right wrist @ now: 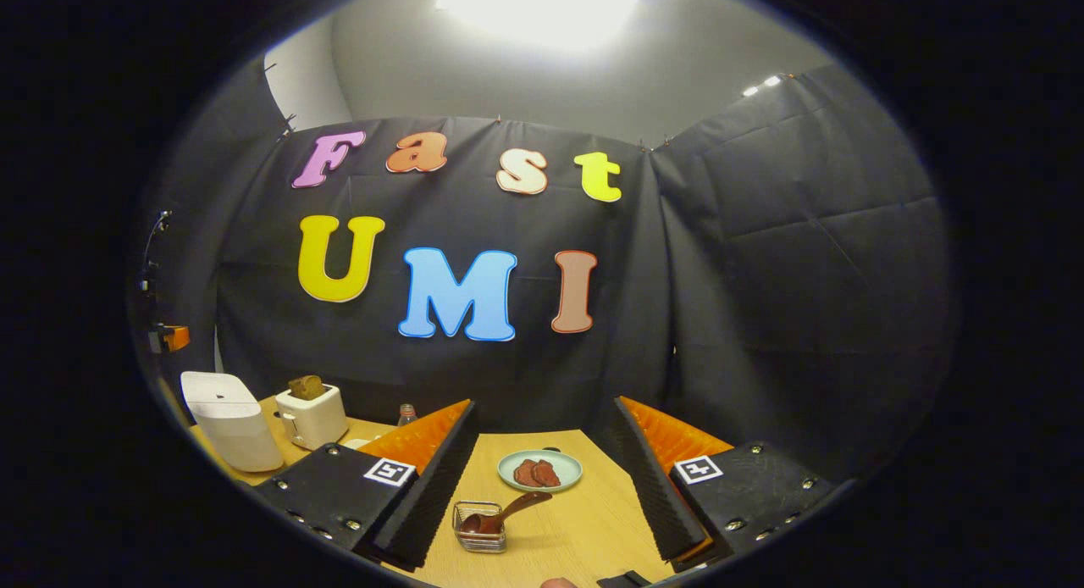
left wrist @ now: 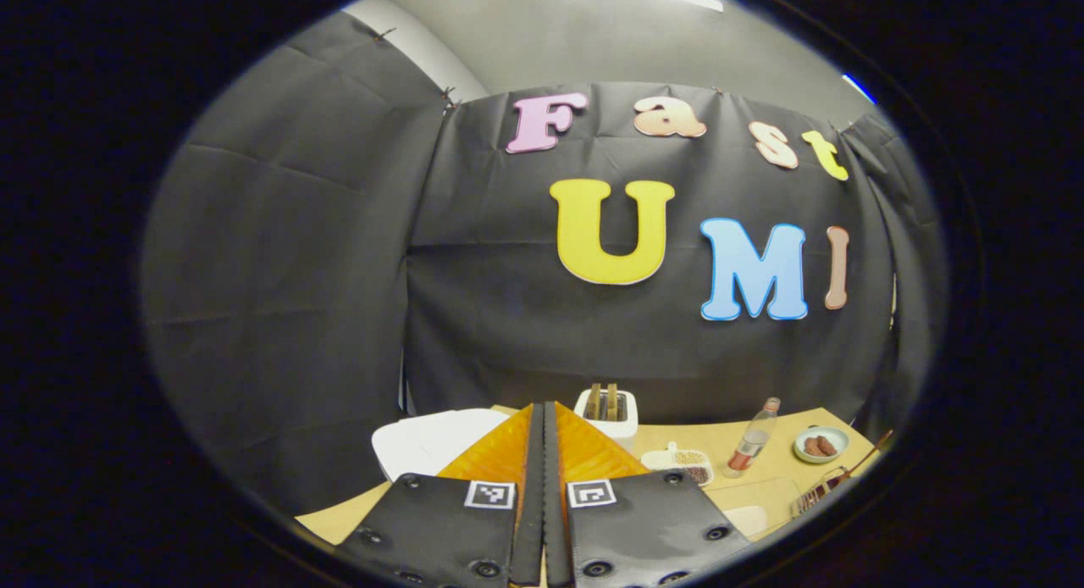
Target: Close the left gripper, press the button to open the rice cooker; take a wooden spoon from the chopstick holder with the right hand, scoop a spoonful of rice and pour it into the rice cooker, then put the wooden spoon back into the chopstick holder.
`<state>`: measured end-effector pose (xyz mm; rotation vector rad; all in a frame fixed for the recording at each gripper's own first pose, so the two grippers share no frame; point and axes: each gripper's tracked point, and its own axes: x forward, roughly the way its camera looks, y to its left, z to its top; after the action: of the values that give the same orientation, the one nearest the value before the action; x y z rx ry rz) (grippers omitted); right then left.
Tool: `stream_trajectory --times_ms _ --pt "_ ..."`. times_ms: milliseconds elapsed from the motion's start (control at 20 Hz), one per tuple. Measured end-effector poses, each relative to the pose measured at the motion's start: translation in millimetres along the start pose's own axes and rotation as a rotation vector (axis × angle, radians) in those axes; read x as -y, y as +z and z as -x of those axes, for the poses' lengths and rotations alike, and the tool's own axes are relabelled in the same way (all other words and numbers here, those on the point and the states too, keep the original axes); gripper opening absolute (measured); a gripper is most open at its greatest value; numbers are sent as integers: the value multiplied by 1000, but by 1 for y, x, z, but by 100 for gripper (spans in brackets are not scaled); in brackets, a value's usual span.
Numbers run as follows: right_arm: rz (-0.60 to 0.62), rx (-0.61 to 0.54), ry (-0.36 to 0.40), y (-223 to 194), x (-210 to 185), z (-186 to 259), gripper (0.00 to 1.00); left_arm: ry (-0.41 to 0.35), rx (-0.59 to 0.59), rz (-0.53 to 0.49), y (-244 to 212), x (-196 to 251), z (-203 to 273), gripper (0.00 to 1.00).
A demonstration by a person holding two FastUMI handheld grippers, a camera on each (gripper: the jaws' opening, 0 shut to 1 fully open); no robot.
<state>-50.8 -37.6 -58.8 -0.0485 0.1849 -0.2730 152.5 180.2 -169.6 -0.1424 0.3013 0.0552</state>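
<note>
- While the left gripper has its jaws pressed together with nothing between them, the rice cooker sits low and just left of the fingers, lid down – the button press looks not yet done.
- Judged from this, the joined tips should come down squarely on the lid's button, which I cannot make out from here.
- Spread wide and empty, the right gripper frames the wooden spoon lying in the wire chopstick holder, near the plate.
- Best approach the handle – not the bowl.
</note>
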Motion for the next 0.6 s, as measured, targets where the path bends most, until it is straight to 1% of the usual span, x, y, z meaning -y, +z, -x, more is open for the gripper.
stream_trajectory --times_ms 100,300,450,600 --pt "15 0 -30 1 9 4 96 -9 -41 8 -15 -7 -21 9" --pt "33 -19 -85 -5 25 13 96 6 -119 3 -50 -19 -49 9" --pt "39 -35 -110 -9 33 20 96 14 -189 -15 -84 -26 -61 9" --pt "55 -39 -130 -10 41 26 96 21 -241 2 -108 -33 -70 9"
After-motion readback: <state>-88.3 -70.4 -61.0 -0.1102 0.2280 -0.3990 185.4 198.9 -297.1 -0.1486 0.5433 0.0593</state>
